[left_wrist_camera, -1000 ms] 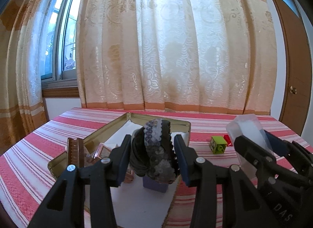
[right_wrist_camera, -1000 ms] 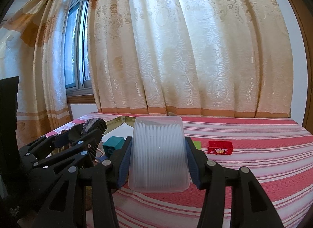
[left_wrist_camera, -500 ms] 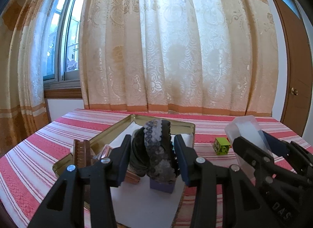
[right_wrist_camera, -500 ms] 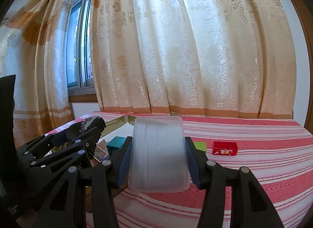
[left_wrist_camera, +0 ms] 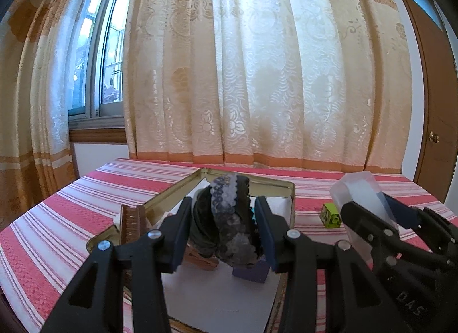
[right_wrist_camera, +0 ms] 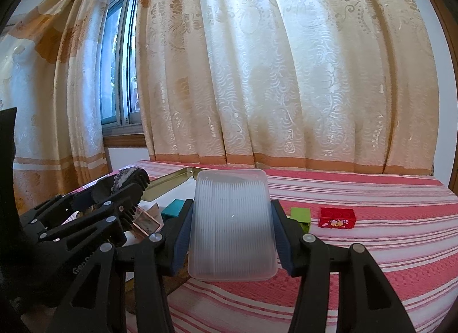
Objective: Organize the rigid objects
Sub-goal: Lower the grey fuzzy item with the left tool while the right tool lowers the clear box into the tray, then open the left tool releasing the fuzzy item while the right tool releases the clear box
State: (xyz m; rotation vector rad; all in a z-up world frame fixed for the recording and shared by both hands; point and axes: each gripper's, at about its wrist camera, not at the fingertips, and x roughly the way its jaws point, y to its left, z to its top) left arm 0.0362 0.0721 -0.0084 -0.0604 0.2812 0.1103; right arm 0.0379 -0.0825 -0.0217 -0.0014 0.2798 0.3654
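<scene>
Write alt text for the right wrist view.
The right gripper holds a frosted plastic box upright above a red-striped tablecloth. At left, the left gripper grips a dark lace roll over a gold tray. A green block and a red block sit on the cloth, with cream curtains behind.

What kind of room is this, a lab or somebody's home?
Most likely a room in a home: patterned lace curtains hang over a window, a wooden door stands at the right, and the table wears a red-striped cloth.
</scene>
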